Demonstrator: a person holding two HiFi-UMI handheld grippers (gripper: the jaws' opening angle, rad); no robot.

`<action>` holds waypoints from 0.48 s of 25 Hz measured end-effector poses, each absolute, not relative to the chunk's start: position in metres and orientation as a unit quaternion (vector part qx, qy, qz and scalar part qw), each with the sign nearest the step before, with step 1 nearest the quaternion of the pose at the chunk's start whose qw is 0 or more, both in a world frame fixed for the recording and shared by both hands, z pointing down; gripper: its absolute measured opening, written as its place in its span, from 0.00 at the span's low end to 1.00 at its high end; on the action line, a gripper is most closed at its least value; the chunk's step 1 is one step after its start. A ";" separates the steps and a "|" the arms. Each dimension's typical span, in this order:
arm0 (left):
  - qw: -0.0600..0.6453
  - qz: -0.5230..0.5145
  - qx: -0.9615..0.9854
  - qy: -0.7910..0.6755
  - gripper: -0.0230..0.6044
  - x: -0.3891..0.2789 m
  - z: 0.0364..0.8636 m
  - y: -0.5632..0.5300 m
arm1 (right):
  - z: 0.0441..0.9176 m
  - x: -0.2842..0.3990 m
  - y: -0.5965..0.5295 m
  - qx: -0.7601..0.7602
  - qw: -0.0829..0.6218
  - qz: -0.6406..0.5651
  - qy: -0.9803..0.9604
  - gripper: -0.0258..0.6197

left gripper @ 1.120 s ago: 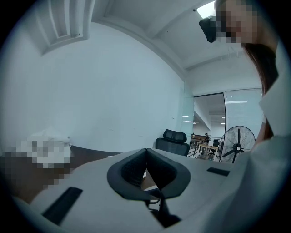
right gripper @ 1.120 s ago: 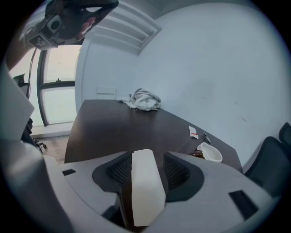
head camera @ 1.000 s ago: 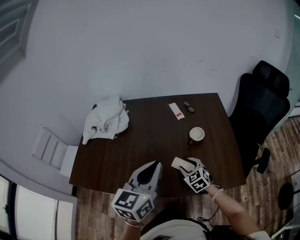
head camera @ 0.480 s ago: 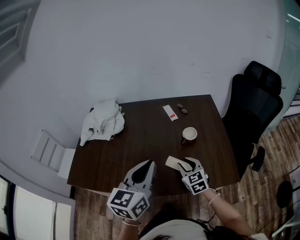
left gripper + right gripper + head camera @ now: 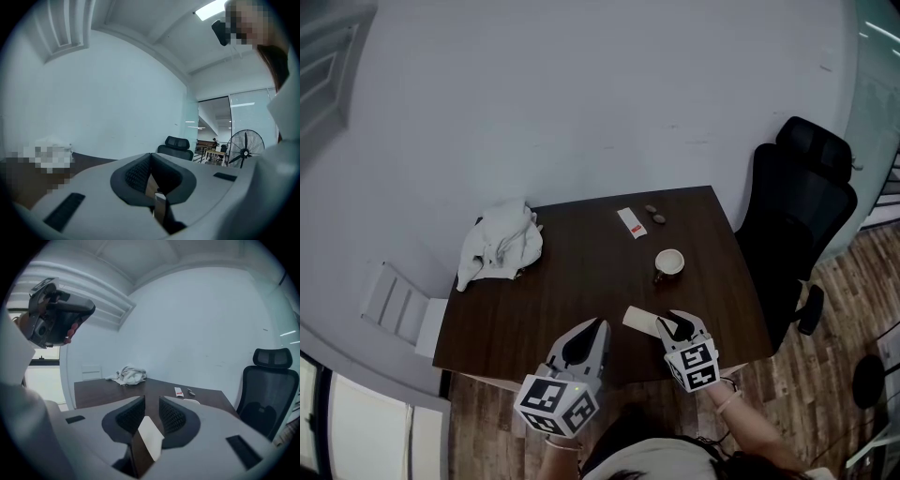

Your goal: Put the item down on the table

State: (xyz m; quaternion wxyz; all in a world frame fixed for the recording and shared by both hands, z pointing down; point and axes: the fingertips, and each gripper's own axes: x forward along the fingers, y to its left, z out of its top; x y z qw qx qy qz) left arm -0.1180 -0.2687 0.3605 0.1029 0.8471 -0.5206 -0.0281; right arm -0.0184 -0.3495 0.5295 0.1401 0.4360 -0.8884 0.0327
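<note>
A flat beige card-like item (image 5: 637, 317) lies on the dark wooden table (image 5: 572, 281) near its front edge. My right gripper (image 5: 663, 322) hovers just right of it, apart from it. Its jaws have just been closing and still show a narrow gap with nothing pressed between the pads. In the right gripper view the item (image 5: 151, 442) shows low through that gap of the right gripper (image 5: 151, 399). My left gripper (image 5: 601, 324) is held over the front edge, left of the item. In the left gripper view the tips of the left gripper (image 5: 151, 157) meet, with nothing held.
A cup (image 5: 668, 262) stands behind the item. A small white packet with a red mark (image 5: 630, 222) and two small dark things (image 5: 654, 214) lie at the back. A crumpled white cloth (image 5: 500, 244) sits back left. A black office chair (image 5: 792, 216) stands to the right.
My right gripper has drawn back and up from the item, and its jaws stand narrower. The item stays where it was on the table. The left gripper has shifted slightly.
</note>
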 end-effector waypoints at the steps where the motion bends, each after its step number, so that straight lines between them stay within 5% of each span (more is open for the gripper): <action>1: 0.102 -0.028 0.848 -0.520 0.07 -0.116 0.360 -0.267 | 0.525 -0.017 -0.347 0.438 0.134 0.032 -0.888 0.19; 12: 0.097 -0.032 0.850 -0.516 0.07 -0.102 0.360 -0.250 | 0.477 -0.002 -0.313 0.455 0.092 0.016 -0.885 0.08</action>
